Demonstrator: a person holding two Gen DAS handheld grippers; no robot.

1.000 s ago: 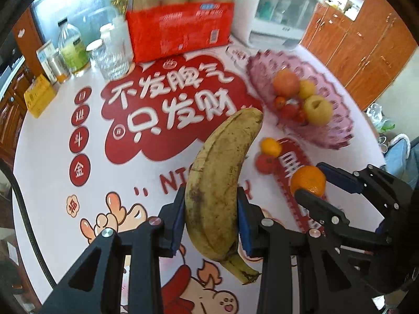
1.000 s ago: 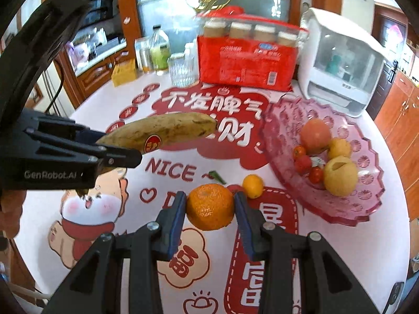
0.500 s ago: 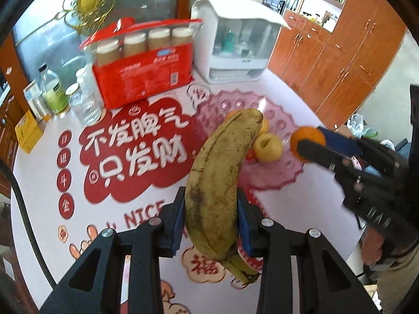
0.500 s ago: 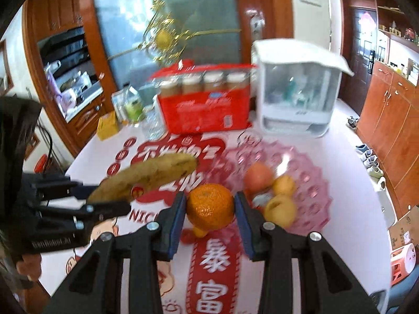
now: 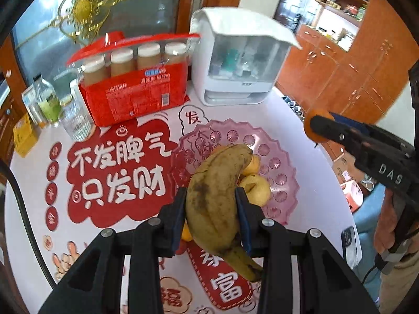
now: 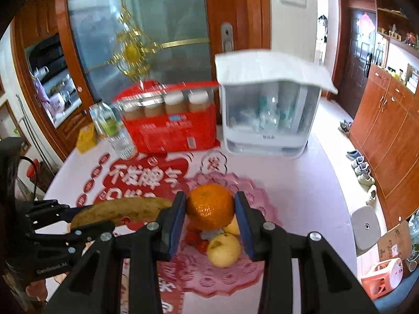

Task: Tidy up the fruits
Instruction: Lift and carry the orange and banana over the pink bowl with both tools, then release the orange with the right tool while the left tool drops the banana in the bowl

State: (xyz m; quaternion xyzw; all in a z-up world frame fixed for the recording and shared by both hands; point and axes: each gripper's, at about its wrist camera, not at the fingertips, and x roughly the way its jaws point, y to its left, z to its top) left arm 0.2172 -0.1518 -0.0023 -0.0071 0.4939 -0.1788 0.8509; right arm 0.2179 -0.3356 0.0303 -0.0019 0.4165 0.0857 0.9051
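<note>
The left gripper (image 5: 211, 210) is clamped on a spotted banana (image 5: 218, 196), its blue pads pressing the thick middle so the fruit balances instead of drooping from one end. The banana points away from the camera, its far tip over the pink plate (image 5: 282, 162), its stem end hanging near the lower edge of the view. Gripping it mid-body probably makes it easier to lay flat among the other fruit.

The right gripper (image 6: 210, 216) is closed on an orange (image 6: 210, 206), squeezed across its widest part, which should keep a round thing from rolling out. From the right wrist view the orange sits above the plate, over a yellow apple (image 6: 224, 250) and small red fruits (image 6: 192, 236) already lying there. The banana shows to the left of it, over the plate's left edge.

Both fruits seem to be held above the plate for setting down there. The plate is crowded on its near side, so the far part looks the better spot.

A small yellow-orange fruit (image 5: 186, 234) remains on the tablecloth (image 5: 39, 183) just near of the plate, mostly hidden by the left gripper.
</note>
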